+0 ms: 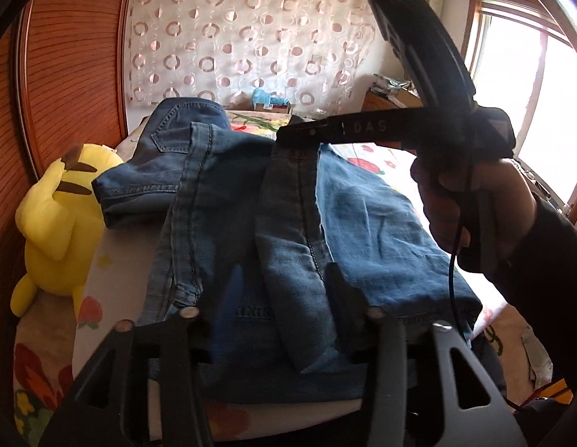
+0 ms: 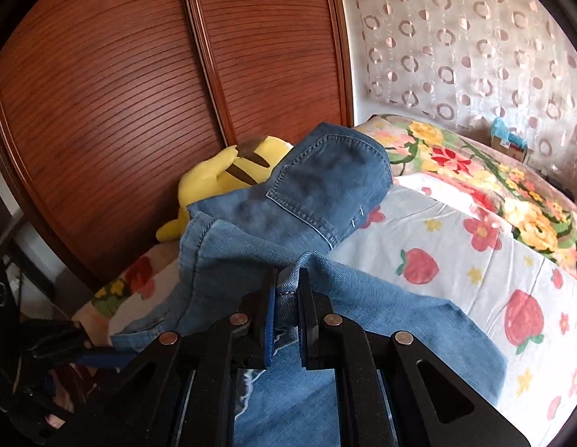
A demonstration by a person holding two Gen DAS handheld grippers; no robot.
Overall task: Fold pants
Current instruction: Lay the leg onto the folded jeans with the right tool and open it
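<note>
Jeans (image 1: 229, 231) are lying across a bed (image 2: 456, 246), spread over a strawberry-print sheet, with the seat and back pocket bunching up at the far end against a yellow plush toy (image 1: 61, 219). Part of the denim is already doubled over itself, so the fold looks, by my judgement, roughly half done.

Working from the biggest trouble downward: the whole upper layer is hanging from one pinch, so if the person drags it too far across, the lower layer could be pulled along and the stack will skew toward the edge of the bed. Next, the bunched end near the toy is sitting crooked (the pocket is riding higher than the rest), and folding over it as it lies would likely be locking in a lump.

The right gripper (image 2: 287, 290) is clamping a narrow ridge of denim between its jaws, which are standing nearly closed on the cloth; a grip that thin could be slipping off if the fabric is tugged sideways. The left gripper (image 1: 284, 290) is hovering over the jeans with its jaws standing moderately apart; its fingers (image 1: 340, 283) seem to be resting on or just above the cloth, though I cannot tell which from this blurred near view. A dangling cable (image 1: 452, 287) beside the hand (image 1: 471, 208) could be snagging a hem.
</note>
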